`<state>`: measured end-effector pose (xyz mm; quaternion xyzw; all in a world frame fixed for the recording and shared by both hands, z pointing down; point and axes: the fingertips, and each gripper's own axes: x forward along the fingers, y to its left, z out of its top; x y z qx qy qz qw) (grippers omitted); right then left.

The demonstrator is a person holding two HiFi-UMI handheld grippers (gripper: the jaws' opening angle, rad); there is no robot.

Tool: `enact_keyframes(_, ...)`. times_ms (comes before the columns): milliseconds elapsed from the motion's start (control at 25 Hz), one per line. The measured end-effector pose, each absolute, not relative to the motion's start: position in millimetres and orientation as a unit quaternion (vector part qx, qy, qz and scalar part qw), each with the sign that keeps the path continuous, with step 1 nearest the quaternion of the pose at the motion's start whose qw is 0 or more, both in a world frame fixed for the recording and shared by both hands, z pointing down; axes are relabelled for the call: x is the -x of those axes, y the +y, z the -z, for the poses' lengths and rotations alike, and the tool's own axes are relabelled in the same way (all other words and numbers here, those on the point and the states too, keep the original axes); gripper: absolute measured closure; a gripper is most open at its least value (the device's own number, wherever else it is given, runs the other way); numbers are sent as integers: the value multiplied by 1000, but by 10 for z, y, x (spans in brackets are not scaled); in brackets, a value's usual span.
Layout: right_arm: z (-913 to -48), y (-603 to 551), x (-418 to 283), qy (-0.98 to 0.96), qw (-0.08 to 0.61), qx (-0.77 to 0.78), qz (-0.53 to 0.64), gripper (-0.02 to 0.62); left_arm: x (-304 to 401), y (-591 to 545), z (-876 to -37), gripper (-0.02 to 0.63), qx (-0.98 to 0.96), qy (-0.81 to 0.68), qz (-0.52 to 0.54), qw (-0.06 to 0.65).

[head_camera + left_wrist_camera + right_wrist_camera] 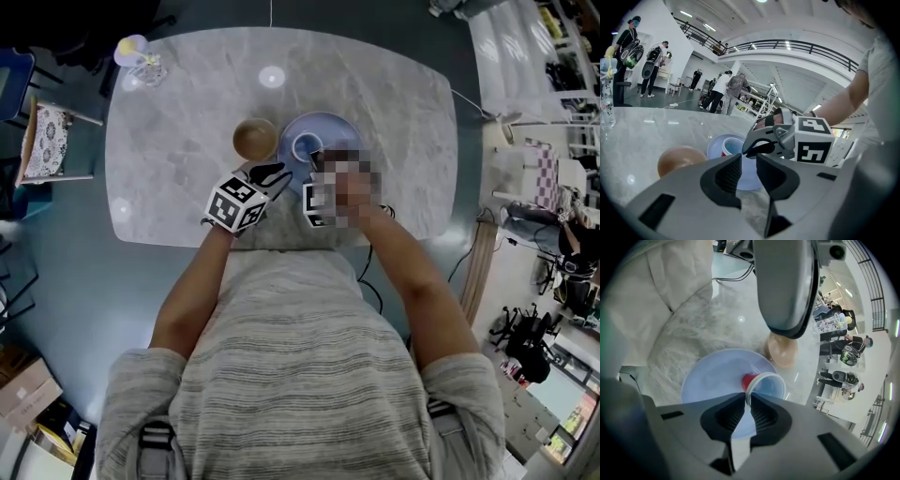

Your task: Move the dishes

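Now one plate, one bowl; right gripper jaws pinch one cup; left gripper jaws apart, empty.

You're standing at a grey marble table on a dark teal floor. A cushioned chair sits at the left edge, cardboard boxes at lower left. A railed balcony crosses the top of the left gripper view.
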<state>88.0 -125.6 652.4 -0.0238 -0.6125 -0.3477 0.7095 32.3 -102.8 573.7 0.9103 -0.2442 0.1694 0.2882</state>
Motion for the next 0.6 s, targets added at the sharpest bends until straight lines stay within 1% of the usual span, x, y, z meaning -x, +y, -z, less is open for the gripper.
enact_keyframes(160, -6530, -1232, -858, -619, 705, 14, 347, 508, -302, -1001, -5757, 505, -910, -243, -171, 289)
enact_keyframes(320, -6489, -1228, -860, -632, 697, -3, 339, 489, -308, -986, -5755, 505, -910, -242, -172, 289)
enact_keyframes(440, -6445, -1216, -840, -651, 688, -22, 321, 485, -310, -976, -5752, 505, -910, -242, -172, 289)
enact_keyframes(600, -6361, -1206, -771, -692, 667, -61, 268, 485, -309, -984, -5748, 505, -910, -241, -173, 288)
